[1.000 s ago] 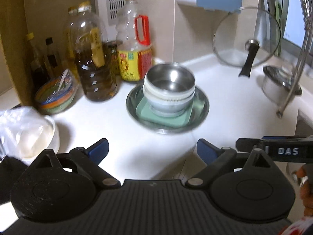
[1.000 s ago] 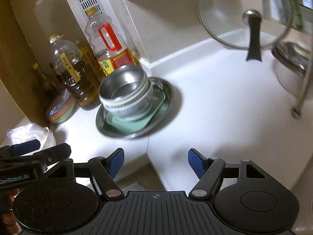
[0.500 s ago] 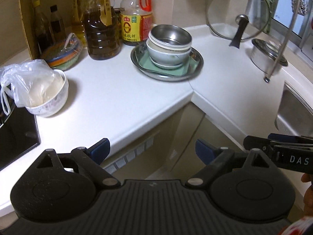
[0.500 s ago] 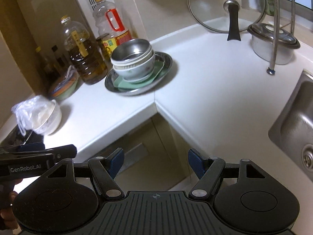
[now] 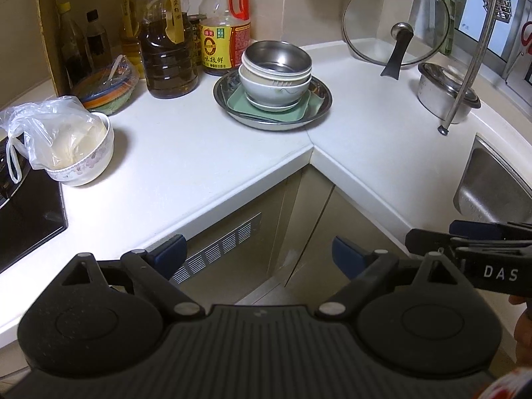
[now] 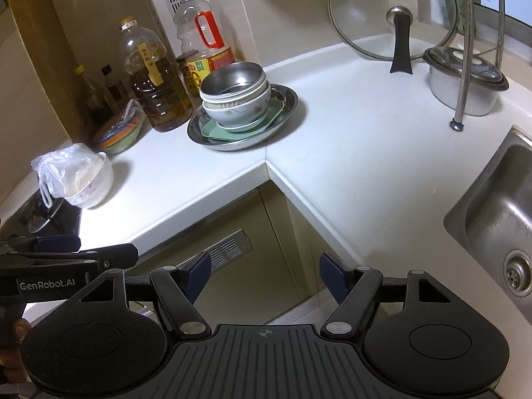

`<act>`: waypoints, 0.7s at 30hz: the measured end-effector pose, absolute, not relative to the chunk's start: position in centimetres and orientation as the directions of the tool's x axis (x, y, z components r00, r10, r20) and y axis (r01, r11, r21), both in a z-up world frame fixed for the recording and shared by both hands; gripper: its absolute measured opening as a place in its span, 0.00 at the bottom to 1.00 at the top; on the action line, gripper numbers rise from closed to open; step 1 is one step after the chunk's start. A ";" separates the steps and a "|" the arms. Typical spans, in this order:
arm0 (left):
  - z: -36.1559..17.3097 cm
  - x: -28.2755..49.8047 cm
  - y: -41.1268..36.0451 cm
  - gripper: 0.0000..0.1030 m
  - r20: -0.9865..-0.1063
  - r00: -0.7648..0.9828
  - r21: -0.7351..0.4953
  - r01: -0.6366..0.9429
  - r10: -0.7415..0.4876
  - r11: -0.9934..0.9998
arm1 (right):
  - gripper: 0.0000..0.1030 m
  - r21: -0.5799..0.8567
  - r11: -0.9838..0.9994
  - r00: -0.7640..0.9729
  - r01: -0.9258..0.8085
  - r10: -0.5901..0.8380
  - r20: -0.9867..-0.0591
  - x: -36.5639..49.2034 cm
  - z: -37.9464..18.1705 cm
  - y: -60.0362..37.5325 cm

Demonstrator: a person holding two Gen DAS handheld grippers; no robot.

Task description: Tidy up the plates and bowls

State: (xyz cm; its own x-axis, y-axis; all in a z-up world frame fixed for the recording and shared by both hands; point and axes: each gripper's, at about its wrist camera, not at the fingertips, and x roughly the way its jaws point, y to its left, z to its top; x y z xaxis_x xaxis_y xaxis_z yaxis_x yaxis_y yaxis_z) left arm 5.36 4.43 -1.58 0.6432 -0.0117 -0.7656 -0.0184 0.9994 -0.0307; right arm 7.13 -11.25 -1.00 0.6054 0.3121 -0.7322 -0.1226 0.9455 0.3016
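Black and blue fill the bottom of both views: our left gripper [image 5: 257, 254] and our right gripper [image 6: 265, 274] both hang out in front of the counter edge with fingers spread apart and nothing between them, over the cabinet fronts rather than the worktop.

Further up, at centre of frame, sits the task's stack on the white counter [image 5: 186, 153]: a round steel tray [image 5: 317, 108], a green square plate [image 5: 299, 109] in it, a small white dish, then we count three nested bowls, two ceramic bowls [image 5: 274, 88] with a steel bowl [image 5: 277, 58] on top. How many pieces lie under the green plate we cannot tell.

We judge the main risk to be the stack's height. It stands just beside the seam at the counter's inner corner, so a sideways nudge on the top bowl could tip or slide the tower. Steel on glazed ceramic looks slippery.

At left, one flowered bowl [image 5: 84, 163] holds a plastic bag [image 5: 46, 129], and one striped bowl [image 5: 106, 88] sits behind it. Beyond stand two big oil bottles [image 5: 168, 53] and several smaller ones we cannot count. Upper right: one glass lid [image 5: 395, 21], one steel pot [image 5: 445, 94]
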 end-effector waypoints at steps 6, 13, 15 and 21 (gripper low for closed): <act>-1.4 5.1 3.3 0.90 -0.762 0.648 -0.030 -0.035 0.000 0.999 | 0.70 0.301 0.944 0.608 -0.137 0.320 -0.727 7.1 -0.8 -12.3; -1.4 4.9 2.8 0.90 -0.762 0.648 -0.028 -0.039 0.004 0.999 | 0.70 0.302 0.942 0.604 -0.146 0.327 -0.727 7.0 -0.8 -13.0; -1.4 4.8 2.7 0.90 -0.762 0.647 -0.028 -0.040 0.004 0.999 | 0.70 0.303 0.941 0.602 -0.149 0.329 -0.727 7.0 -0.8 -13.0; -1.3 4.8 2.6 0.90 -0.762 0.648 -0.026 -0.039 0.006 0.999 | 0.70 0.304 0.942 0.598 -0.144 0.328 -0.731 7.0 -0.9 -13.0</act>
